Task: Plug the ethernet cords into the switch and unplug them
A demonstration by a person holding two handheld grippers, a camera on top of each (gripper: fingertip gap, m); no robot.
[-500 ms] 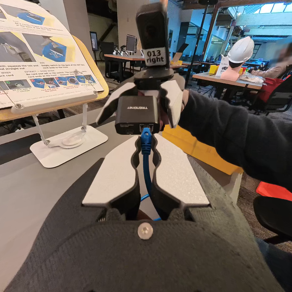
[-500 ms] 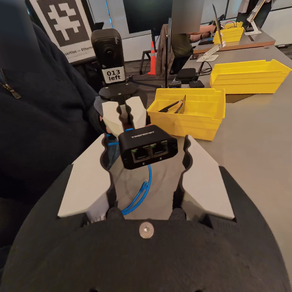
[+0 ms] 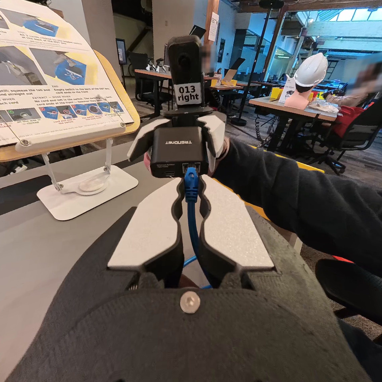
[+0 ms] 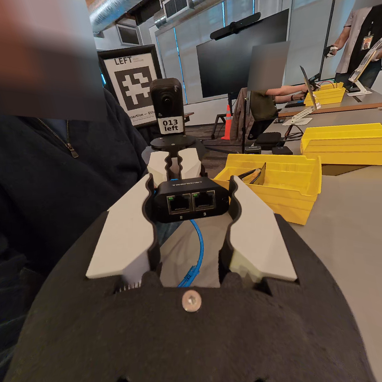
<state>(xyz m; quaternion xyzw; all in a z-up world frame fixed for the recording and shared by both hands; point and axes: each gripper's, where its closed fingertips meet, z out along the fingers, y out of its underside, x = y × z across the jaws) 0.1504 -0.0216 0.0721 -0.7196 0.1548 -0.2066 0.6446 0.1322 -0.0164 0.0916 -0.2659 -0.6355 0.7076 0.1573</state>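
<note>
The right gripper [image 4: 191,203] clamps the light, rigid switch [image 4: 191,199] by its sides. The left gripper [image 3: 191,186] pinches the blue cord [image 3: 191,186] at its stiff boot, at 6 o'clock from the port; the limp cable behind offers no purchase.

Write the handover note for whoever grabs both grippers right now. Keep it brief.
Left gripper: jaws shut on the blue ethernet cord just behind its plug.
Right gripper: jaws shut on the black switch, held in the air above the grey table.
Done: the cord's plug sits in the single port on one face of the switch; whether it has clicked home cannot be told.
Left: the two ports on the opposite face are empty. The cord's other end hangs free below the switch. Plug in what remains, then unplug everything. A yellow bin stands just beyond.
</note>
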